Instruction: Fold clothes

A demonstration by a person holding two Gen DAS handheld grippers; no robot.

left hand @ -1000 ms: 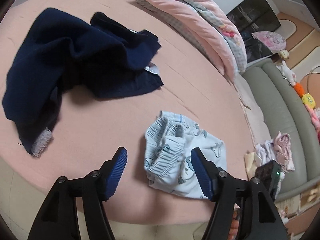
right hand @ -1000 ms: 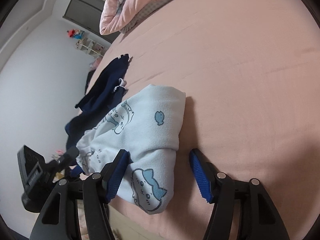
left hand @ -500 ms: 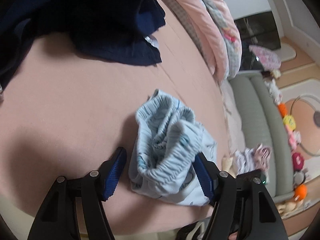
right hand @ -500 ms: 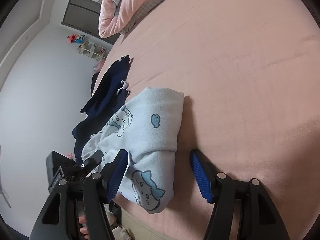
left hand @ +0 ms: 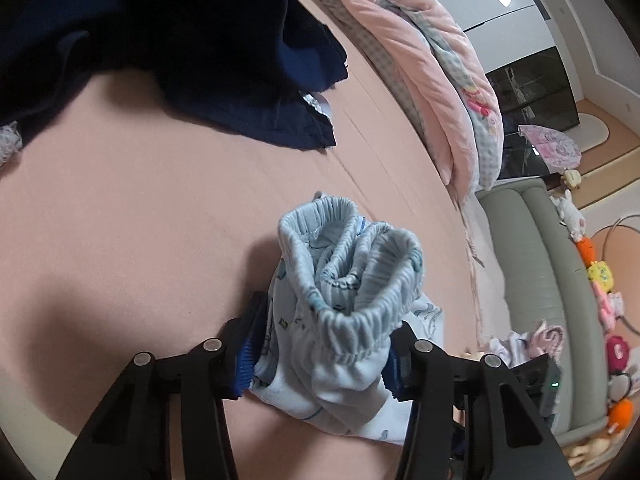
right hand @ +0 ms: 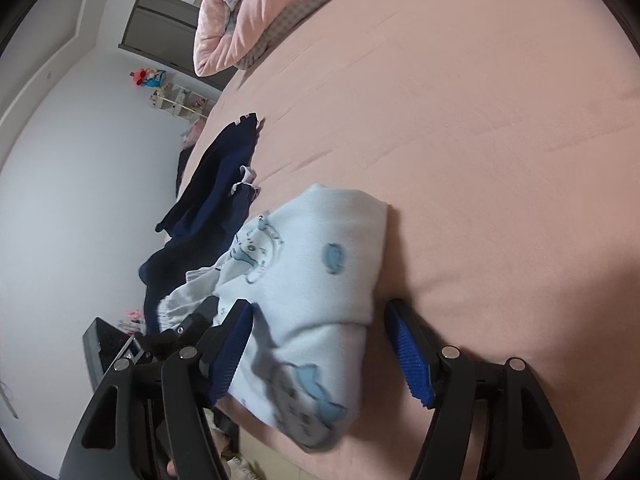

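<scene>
The left hand-held gripper (left hand: 322,354) pinched the gathered waistband of the small light-blue cartoon-print pants (left hand: 344,312), which lay near the edge of the pink bed (left hand: 140,220). The right hand-held gripper (right hand: 320,350) stood spread wide around the folded end – not squeezing. A good fold would need both ends lifted evenly. The pant legs were tucked under – hidden.

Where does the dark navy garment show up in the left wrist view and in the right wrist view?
Left wrist: navy garment fills the upper left, beyond the light blue pants.
Right wrist: navy garment lies left of centre, behind the pants.
Shared landmark: pink quilt.
</scene>
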